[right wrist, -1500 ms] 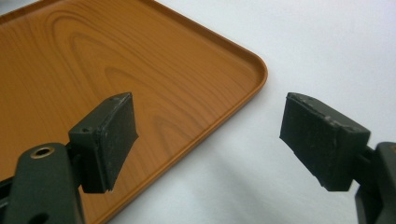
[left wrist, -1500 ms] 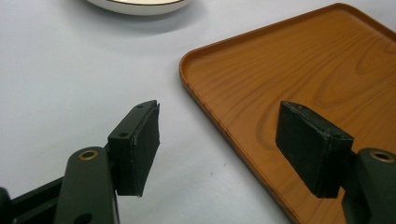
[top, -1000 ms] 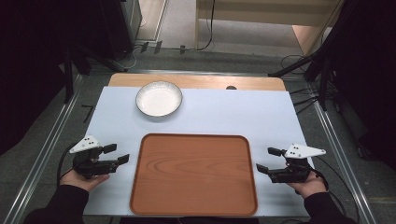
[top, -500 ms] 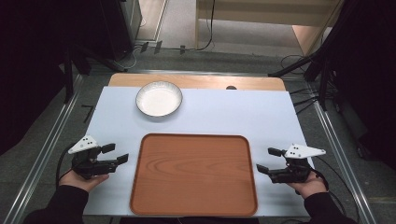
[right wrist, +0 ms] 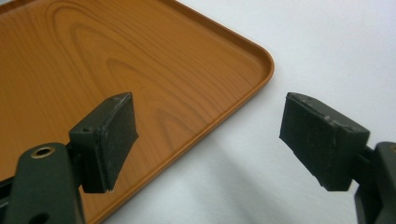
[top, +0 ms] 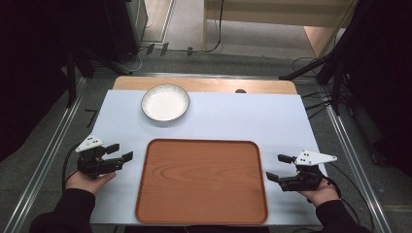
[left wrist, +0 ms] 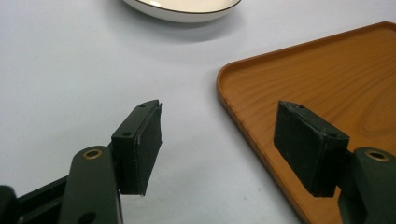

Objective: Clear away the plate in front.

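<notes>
Left hand-held gripper [top: 119, 152] seemingly nearer tray [top: 201, 182]

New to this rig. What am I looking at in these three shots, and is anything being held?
There is no robot here. A person sits at a table and holds a two-jaw tool in each hand.

The high view is from a fixed camera above the table. The left hand-held gripper sits left of a wooden tray, and the right hand-held gripper sits right of it. A white bowl stands farther back on the table, apart from the tray.

The other two shots come from cameras riding on the tools, each looking along its own black jaws. The left gripper view shows the tray's near left corner and the bowl's edge. The right gripper view shows a rounded tray corner.

Both sets of jaws stand open with nothing between them. The tray and bowl look empty.
</notes>
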A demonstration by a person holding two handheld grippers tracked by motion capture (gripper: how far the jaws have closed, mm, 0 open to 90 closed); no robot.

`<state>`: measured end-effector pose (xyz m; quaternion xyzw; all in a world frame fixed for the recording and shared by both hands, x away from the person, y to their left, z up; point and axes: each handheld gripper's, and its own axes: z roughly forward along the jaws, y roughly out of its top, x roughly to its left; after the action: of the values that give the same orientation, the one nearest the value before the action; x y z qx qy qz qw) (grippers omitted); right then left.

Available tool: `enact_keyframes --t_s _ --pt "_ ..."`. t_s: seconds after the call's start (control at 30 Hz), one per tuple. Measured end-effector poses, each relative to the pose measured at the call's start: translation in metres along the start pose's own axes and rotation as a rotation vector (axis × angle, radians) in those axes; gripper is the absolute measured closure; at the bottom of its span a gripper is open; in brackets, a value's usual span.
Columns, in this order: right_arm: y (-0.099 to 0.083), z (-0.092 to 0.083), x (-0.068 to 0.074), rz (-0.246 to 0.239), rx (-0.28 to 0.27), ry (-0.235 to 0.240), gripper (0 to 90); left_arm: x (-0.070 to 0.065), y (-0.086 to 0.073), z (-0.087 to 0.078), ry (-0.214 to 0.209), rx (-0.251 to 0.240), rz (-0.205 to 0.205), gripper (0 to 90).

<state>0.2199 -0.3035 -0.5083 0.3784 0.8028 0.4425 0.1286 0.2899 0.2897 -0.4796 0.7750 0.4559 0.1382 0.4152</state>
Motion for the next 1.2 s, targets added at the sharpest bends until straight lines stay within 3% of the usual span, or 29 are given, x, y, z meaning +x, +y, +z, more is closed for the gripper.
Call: enact_keyframes --t_s 0.17,0.53,0.73,1.0,1.13,1.2 --pt "0.000 0.001 0.000 0.001 0.003 0.001 19.5 0.002 0.002 0.004 -0.010 -0.014 -0.016 32.5" --pt "0.000 0.001 0.000 -0.002 0.006 0.004 19.5 0.009 0.010 0.021 0.003 0.022 -0.023 32.8" --pt "0.000 0.001 0.001 -0.003 0.007 0.005 19.5 0.011 0.012 0.027 -0.020 0.041 -0.052 32.5" --pt "0.000 0.000 0.001 -0.005 -0.012 0.012 19.7 0.012 0.019 0.033 -0.023 0.026 -0.040 32.5" --pt "0.000 0.000 0.001 -0.006 -0.015 0.016 19.9 0.014 0.019 0.037 -0.019 0.021 -0.052 32.5" --pt "0.000 0.000 0.001 -0.008 -0.013 0.015 19.9 0.016 0.022 0.040 -0.010 0.038 -0.050 32.5"
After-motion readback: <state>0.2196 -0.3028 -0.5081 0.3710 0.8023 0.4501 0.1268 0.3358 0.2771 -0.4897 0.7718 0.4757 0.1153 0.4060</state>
